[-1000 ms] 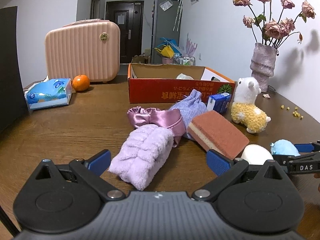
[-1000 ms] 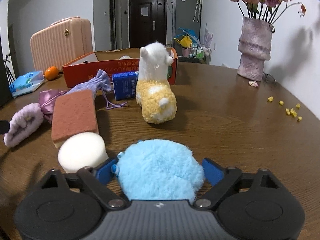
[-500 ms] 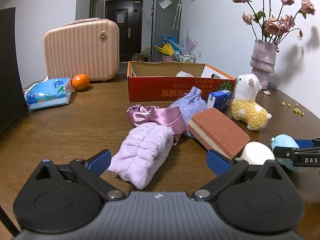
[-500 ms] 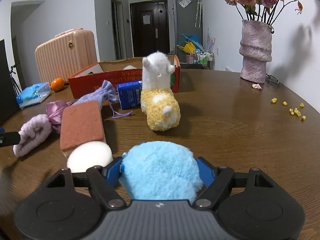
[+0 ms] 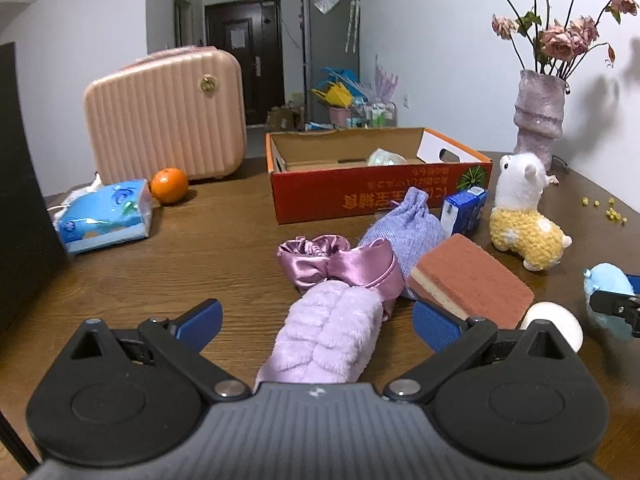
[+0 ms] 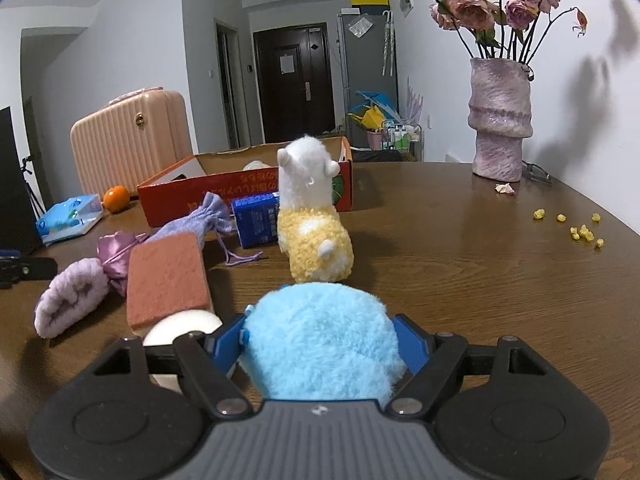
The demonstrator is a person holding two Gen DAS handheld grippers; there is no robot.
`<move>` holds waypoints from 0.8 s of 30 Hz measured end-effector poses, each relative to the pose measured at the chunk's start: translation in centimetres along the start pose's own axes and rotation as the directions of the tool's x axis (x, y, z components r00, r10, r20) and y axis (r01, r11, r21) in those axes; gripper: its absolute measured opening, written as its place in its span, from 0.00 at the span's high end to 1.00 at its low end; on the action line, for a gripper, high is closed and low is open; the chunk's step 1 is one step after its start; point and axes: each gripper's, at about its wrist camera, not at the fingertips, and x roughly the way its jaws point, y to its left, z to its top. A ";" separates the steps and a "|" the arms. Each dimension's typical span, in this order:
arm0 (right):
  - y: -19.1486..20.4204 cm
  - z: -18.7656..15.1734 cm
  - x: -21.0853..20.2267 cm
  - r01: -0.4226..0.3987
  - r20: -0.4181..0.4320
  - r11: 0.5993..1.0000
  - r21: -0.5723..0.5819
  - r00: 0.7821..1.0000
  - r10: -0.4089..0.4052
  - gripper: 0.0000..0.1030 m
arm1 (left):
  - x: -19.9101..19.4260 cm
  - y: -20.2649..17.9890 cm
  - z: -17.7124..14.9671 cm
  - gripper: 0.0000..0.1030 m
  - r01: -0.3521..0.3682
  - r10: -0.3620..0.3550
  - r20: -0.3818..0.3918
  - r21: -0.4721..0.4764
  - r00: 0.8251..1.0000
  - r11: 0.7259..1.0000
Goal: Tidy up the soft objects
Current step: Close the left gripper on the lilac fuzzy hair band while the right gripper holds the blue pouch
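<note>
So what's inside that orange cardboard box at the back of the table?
Over the orange cardboard box's front wall, one pale, crinkly lump shows against bare cardboard. What it is I cannot tell. The wall hides the box's floor, so anything lying low stays unseen.

even, cool indoor light fills both views, neither dim nor harsh. the flowers [image 6: 492, 4] throw soft grey shadows on the white wall [image 6: 592, 60] to their right, so light comes from the left. the table [image 6: 460, 248] shows a mild sheen, with short shadows beside the toys. fisheye bending curves walls and table edge, and the corners go black. focus is sharp throughout; no motion blur.
</note>
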 end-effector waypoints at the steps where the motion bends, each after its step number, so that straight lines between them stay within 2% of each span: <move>1: 0.0 0.0 0.0 0.001 0.001 1.000 0.001 1.000 -0.001 0.25 | 0.3 0.1 0.1 0.00 0.000 0.000 -0.005 0.001 1.000 1.000; 11: -0.1 -0.1 0.0 0.018 0.019 1.000 0.010 1.000 -0.018 0.25 | 3.7 -0.3 0.0 0.00 0.008 -0.007 -0.049 0.025 0.999 1.000; 19: 0.0 -0.1 0.2 0.031 0.017 1.000 0.005 0.999 -0.031 0.25 | 5.8 -0.2 -0.8 0.00 0.039 -0.038 -0.094 0.012 0.995 0.999; 24: 0.1 -0.2 0.3 0.032 0.015 0.999 0.003 0.999 -0.033 0.25 | 5.7 -0.3 -1.0 0.00 0.023 -0.023 -0.075 0.006 0.997 1.000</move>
